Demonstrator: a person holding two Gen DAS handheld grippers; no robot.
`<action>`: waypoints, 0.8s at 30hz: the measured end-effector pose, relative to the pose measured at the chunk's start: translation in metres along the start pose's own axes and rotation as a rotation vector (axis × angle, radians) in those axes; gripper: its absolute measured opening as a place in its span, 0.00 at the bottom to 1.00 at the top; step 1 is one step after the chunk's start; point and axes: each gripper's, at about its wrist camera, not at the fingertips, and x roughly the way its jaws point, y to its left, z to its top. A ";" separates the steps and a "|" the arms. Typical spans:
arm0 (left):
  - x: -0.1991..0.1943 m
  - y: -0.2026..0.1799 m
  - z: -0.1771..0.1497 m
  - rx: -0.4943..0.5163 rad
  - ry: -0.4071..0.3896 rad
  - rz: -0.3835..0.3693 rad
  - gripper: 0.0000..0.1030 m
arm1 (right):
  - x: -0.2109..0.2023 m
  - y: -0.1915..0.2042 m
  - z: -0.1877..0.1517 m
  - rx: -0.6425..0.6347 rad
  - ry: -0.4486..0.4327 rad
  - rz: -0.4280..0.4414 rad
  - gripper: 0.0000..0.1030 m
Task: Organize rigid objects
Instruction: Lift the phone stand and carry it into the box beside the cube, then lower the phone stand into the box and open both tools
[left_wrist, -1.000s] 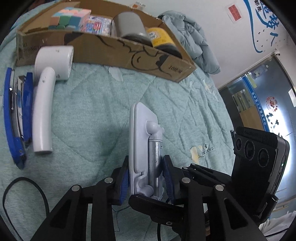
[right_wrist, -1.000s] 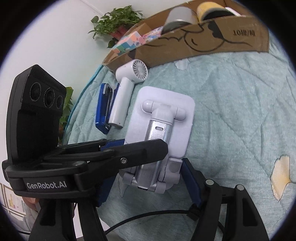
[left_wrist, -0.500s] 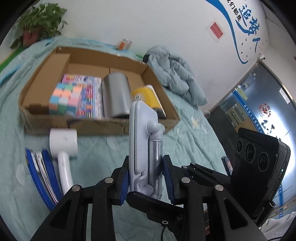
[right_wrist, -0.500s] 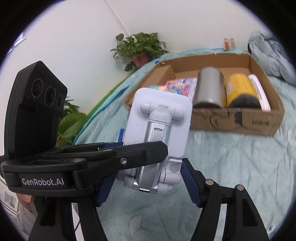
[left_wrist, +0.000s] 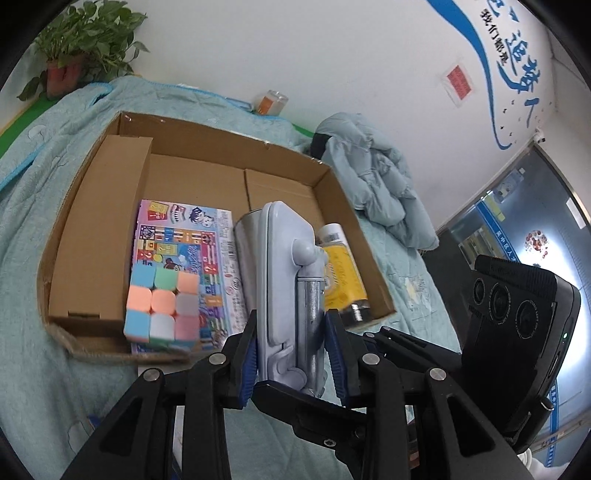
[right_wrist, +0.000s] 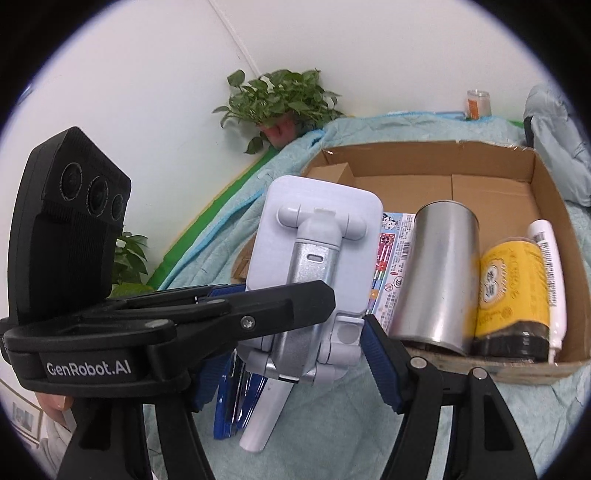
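A white folding phone stand (right_wrist: 314, 258) with a silver hinge arm is held up in front of an open cardboard box (right_wrist: 546, 192), crossed by the other gripper's black finger (right_wrist: 221, 314). The box holds a steel cup (right_wrist: 436, 280), a yellow jar (right_wrist: 511, 295) and a white tube (right_wrist: 550, 273) side by side. Below the stand, a white handle (right_wrist: 264, 417) and blue staplers (right_wrist: 229, 398) lie on the teal quilt (right_wrist: 332, 424).

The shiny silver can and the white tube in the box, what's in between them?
A yellow jar with a dark lid lies between the silver can and the white tube, clearest in the right wrist view.
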 end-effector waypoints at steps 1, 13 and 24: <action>0.007 0.005 0.004 -0.012 0.011 -0.001 0.29 | 0.007 -0.005 0.004 0.012 0.016 0.002 0.66; 0.059 0.035 0.015 -0.059 0.121 0.066 0.29 | 0.045 -0.025 0.009 0.069 0.118 -0.023 0.66; 0.055 0.035 0.016 -0.072 0.114 0.086 0.51 | 0.045 -0.030 0.007 0.107 0.095 -0.058 0.65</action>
